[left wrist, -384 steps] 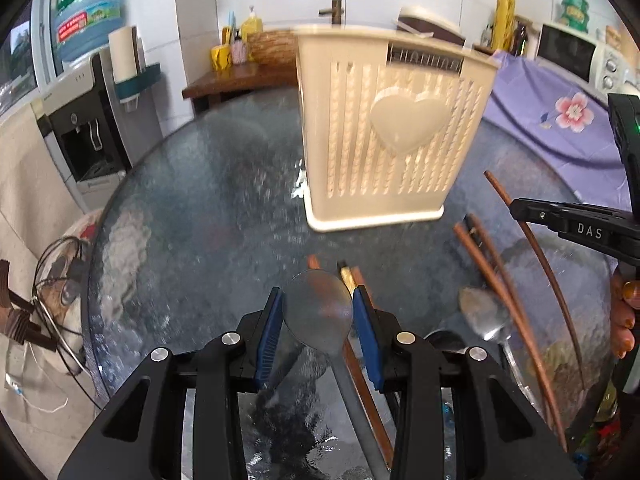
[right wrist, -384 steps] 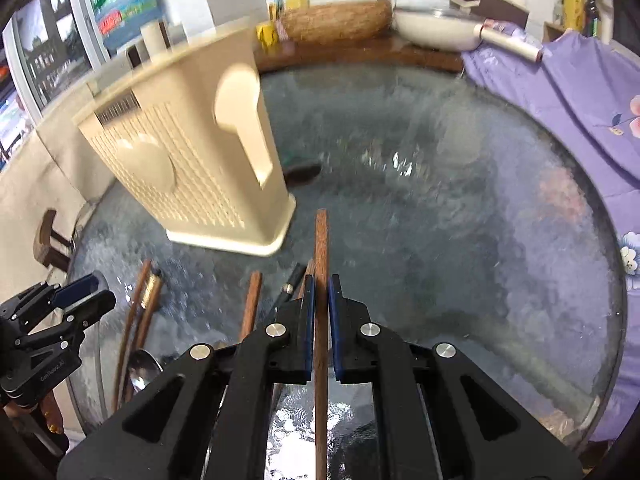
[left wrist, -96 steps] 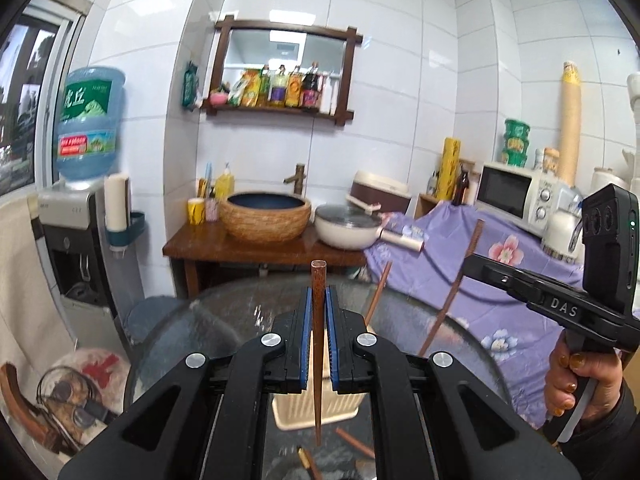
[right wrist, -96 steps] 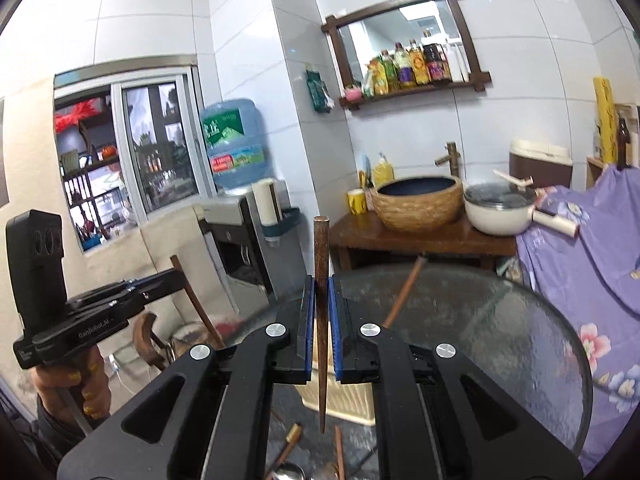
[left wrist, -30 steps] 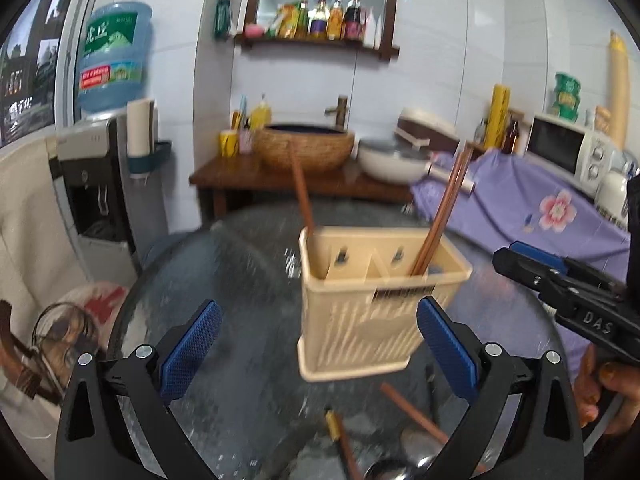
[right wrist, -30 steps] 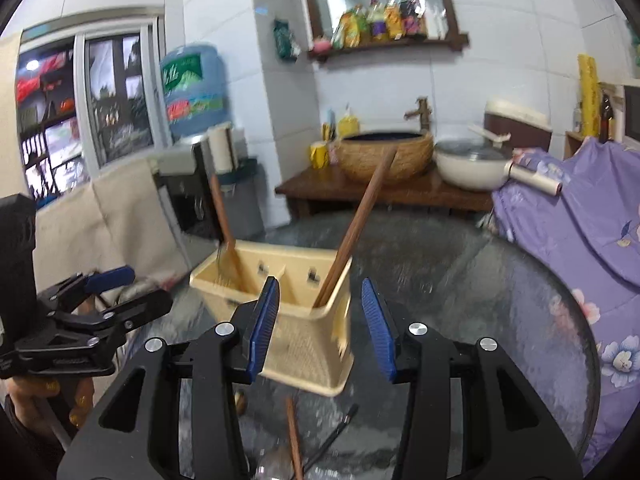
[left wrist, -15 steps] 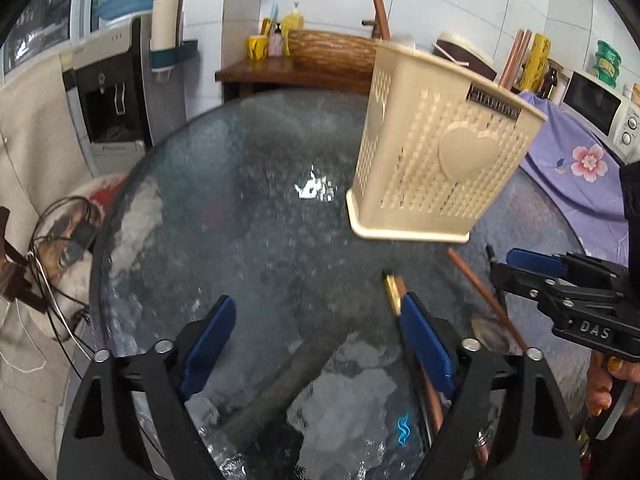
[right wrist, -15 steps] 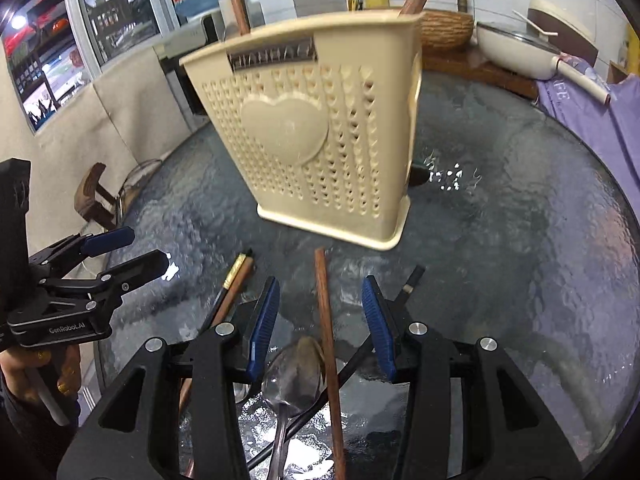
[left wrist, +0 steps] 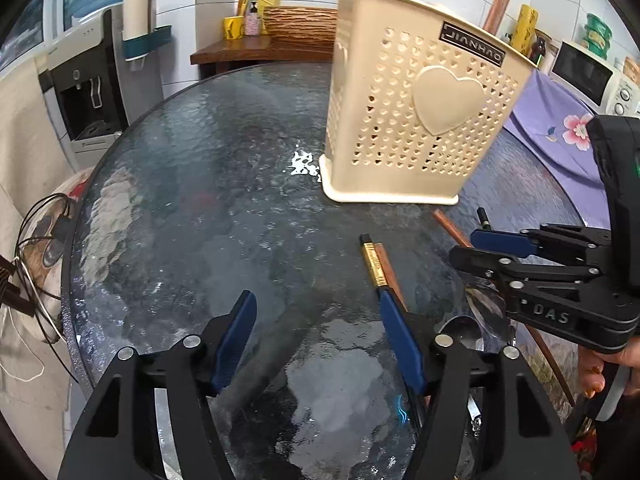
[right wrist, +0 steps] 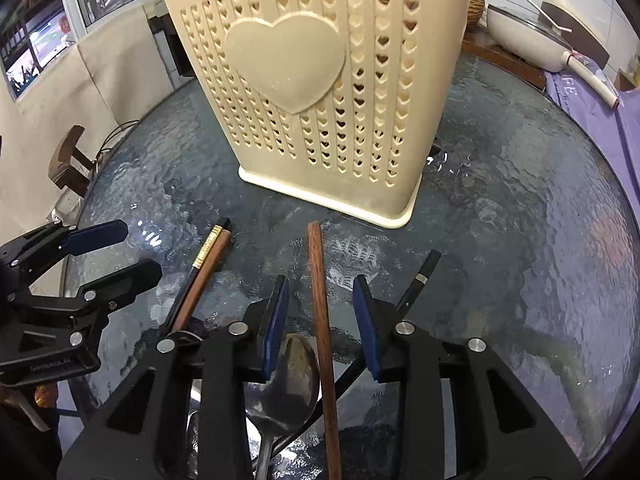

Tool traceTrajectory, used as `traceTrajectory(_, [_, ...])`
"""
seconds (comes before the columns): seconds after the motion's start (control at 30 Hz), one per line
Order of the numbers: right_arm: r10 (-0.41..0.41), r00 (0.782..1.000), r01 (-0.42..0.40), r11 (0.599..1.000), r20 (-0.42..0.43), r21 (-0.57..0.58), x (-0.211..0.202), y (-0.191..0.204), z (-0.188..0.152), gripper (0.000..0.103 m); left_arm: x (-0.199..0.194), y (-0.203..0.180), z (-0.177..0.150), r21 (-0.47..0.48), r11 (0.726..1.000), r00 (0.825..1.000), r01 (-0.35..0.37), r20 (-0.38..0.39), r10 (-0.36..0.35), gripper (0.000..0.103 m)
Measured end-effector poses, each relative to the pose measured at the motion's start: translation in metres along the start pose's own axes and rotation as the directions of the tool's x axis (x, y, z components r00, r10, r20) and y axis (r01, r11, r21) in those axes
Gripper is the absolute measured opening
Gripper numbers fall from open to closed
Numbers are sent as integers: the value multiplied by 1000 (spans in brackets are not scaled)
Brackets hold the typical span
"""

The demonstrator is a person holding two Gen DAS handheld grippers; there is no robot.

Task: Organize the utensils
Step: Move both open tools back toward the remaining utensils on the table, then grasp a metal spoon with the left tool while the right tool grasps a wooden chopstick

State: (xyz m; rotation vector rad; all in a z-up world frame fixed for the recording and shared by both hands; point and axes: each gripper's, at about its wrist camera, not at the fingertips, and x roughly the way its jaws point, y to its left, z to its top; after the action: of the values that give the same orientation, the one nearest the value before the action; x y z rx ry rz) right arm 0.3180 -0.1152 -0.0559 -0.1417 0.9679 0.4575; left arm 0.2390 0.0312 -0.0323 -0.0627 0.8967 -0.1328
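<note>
You've lowered both grippers to the glass table (left wrist: 192,184) near the utensil basket (right wrist: 320,88), jaws just narrowing yet apart: your right gripper (right wrist: 320,316) straddles a brown chopstick (right wrist: 320,304) and spoon (right wrist: 290,384), your left gripper (left wrist: 316,340) grips nothing.

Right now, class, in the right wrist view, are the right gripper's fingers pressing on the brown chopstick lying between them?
No: the brown chopstick lies on the glass table with clear gaps to both fingers of the right gripper.
</note>
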Motion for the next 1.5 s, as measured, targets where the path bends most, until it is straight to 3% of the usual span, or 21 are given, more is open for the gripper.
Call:
traceTrajectory(0.37, [-26, 1000, 26, 999, 8, -25, 5, 5, 2, 8, -17, -37, -10, 75, 996, 999, 38, 14, -39, 60])
traceTrajectory(0.93, [22, 992, -24, 1000, 121, 17, -37, -11, 0, 8, -12, -96, -38, 216, 976, 999, -18, -25, 24, 66])
traceTrajectory(1.13, [43, 988, -46, 999, 150, 21, -51, -14, -6, 8, -4, -108, -40, 213, 976, 998, -35, -40, 44, 66])
traceTrajectory(1.3, [53, 985, -58, 998, 165, 23, -59, -16, -8, 8, -2, -108, -36, 209, 977, 998, -47, -36, 56, 56])
traceTrajectory(1.5, [60, 984, -66, 997, 168, 30, -59, -16, -10, 8, 3, -111, -29, 207, 976, 997, -67, -31, 75, 50])
